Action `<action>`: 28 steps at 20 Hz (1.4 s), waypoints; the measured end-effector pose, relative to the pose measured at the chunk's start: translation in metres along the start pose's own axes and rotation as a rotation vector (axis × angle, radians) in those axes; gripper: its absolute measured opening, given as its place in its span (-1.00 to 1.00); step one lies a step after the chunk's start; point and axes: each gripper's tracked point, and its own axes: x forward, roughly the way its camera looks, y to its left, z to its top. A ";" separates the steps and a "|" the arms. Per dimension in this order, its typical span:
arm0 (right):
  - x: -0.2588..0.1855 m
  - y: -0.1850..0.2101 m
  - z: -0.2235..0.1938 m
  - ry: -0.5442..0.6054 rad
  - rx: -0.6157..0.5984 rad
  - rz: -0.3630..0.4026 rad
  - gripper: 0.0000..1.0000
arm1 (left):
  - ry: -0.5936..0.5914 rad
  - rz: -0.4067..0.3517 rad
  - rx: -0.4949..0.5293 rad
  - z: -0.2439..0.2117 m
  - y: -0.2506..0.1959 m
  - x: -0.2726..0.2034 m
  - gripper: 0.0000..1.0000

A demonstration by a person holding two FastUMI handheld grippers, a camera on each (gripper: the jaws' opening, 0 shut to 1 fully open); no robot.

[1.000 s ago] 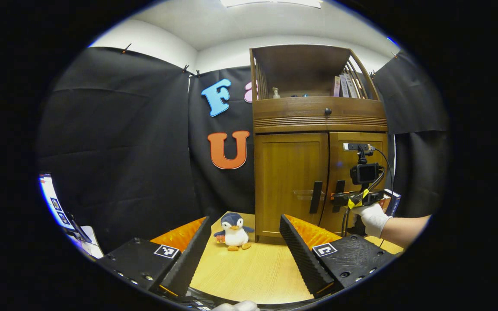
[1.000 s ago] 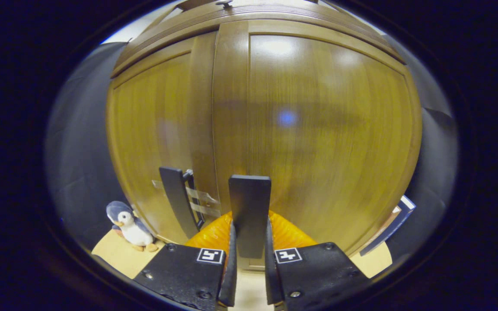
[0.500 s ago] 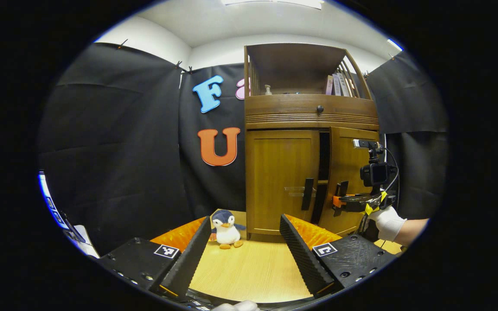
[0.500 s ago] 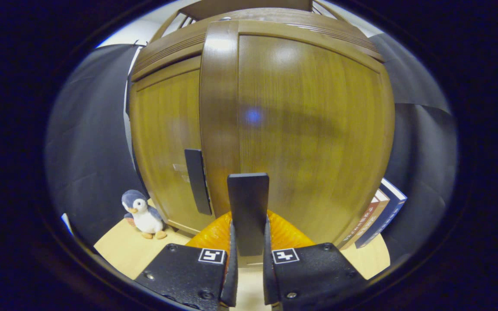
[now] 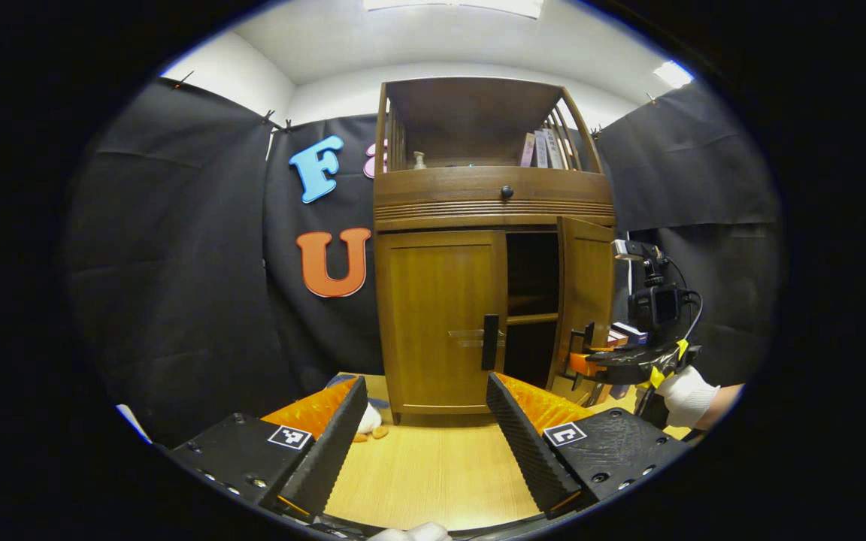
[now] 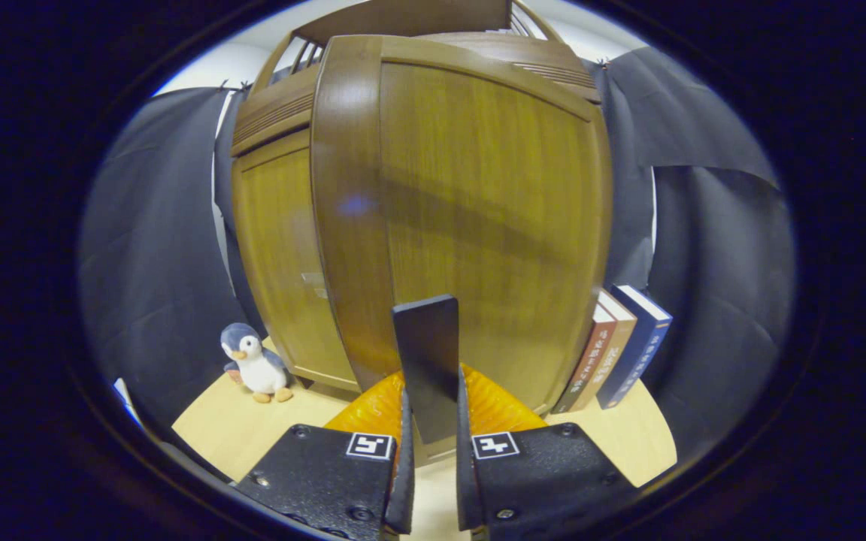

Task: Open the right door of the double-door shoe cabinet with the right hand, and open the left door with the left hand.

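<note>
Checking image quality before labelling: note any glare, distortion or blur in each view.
Left gripper view: bright ceiling light at top, the shoe cabinet sharp, its edges slightly bowed. Right gripper view: the right door bulges barrel-like, with soft glare on its frame and a diagonal shadow band; the books lean outward.

Even, bright light is cast from ceiling panels (image 5: 452,4) above the shoe cabinet (image 5: 493,203). A soft sheen and a diagonal shadow are seen on the right door (image 6: 478,225), bowed by fisheye distortion. The cabinet's interior (image 5: 532,300) is left dark. Focus is sharp; edges are curved.
</note>
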 end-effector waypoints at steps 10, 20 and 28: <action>-0.051 -0.056 -0.015 -0.012 0.028 -0.088 -0.65 | -0.001 -0.115 0.018 -0.006 -0.033 0.001 1.00; -0.076 -0.115 -0.021 -0.038 0.085 -0.193 -0.86 | 0.006 -0.198 0.023 -0.014 -0.059 0.000 0.92; -0.087 -0.156 -0.022 -0.044 0.146 -0.223 -0.92 | 0.010 -0.223 0.024 -0.015 -0.072 -0.003 0.92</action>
